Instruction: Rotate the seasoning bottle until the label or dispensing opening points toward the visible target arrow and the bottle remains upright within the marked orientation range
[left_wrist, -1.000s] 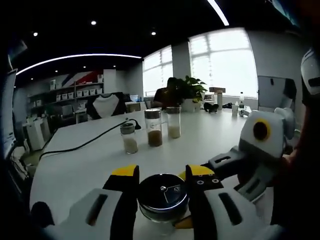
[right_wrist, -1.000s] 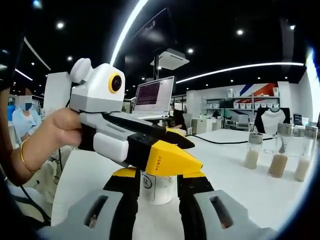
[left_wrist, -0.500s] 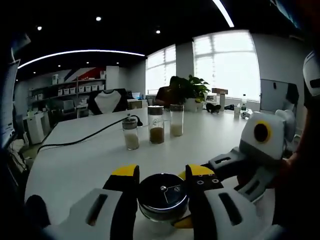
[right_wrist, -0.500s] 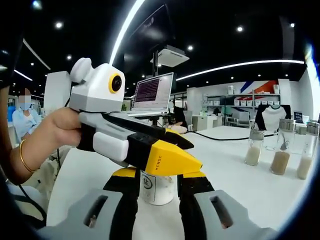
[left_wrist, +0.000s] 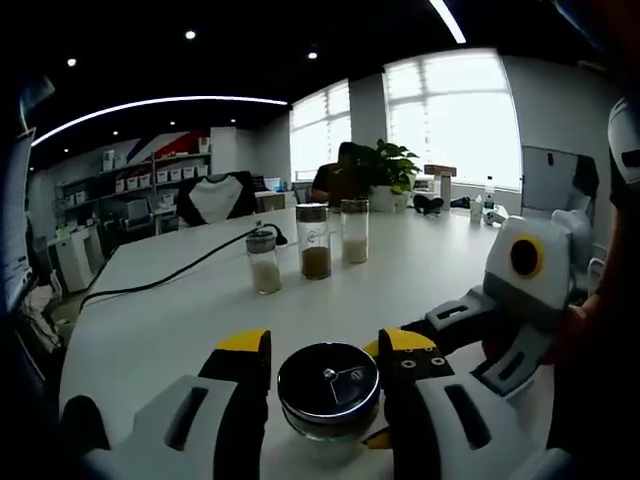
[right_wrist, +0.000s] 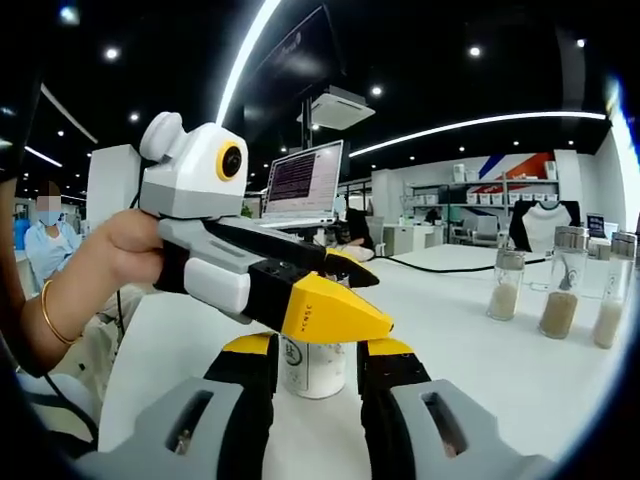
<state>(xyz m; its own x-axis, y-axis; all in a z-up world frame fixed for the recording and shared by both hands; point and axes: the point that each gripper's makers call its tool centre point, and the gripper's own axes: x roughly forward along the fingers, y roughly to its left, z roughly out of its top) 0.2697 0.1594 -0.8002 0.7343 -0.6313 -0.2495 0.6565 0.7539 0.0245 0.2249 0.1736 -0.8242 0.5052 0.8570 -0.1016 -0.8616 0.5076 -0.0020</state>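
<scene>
2 grippers bracket 1 upright seasoning bottle (left_wrist: 328, 392) on the tabletop (left_wrist: 180, 310).
left gripper (left_wrist: 326, 352) straddles the lid from above, jaws just clear; right gripper (right_wrist: 316, 358) flanks the body, contact unclear. long axis vertical.

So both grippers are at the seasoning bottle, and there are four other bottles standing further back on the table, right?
Not four: the left gripper view shows three other bottles standing further back on the table. The rest holds: the left gripper and right gripper both have their jaws at the seasoning bottle.
</scene>
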